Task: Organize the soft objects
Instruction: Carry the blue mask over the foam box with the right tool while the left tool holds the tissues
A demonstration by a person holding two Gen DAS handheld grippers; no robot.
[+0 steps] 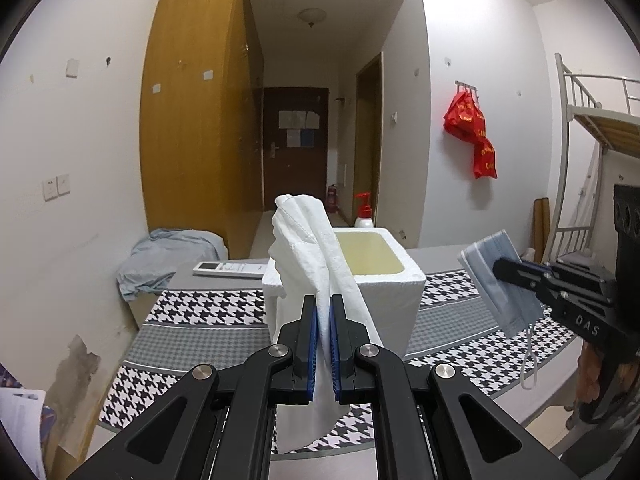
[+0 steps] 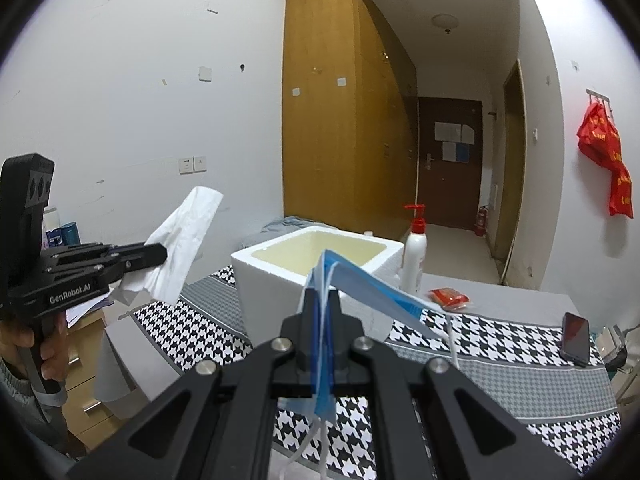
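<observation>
My left gripper (image 1: 324, 308) is shut on a white tissue (image 1: 308, 240) that stands up above its jaws, in front of the white foam box (image 1: 396, 292). In the right wrist view the same gripper (image 2: 160, 254) holds the tissue (image 2: 180, 248) in the air to the left of the box (image 2: 272, 280). My right gripper (image 2: 323, 300) is shut on a blue face mask (image 2: 360, 288) that droops to the right, just before the box. In the left wrist view this gripper (image 1: 500, 268) holds the mask (image 1: 496, 280) right of the box.
The box stands on a table with a houndstooth cloth (image 2: 500, 344). A red-capped pump bottle (image 2: 414, 256), a red packet (image 2: 450, 298) and a phone (image 2: 576, 338) lie behind and right. A remote (image 1: 230, 269) and a blue cloth heap (image 1: 168, 260) lie left.
</observation>
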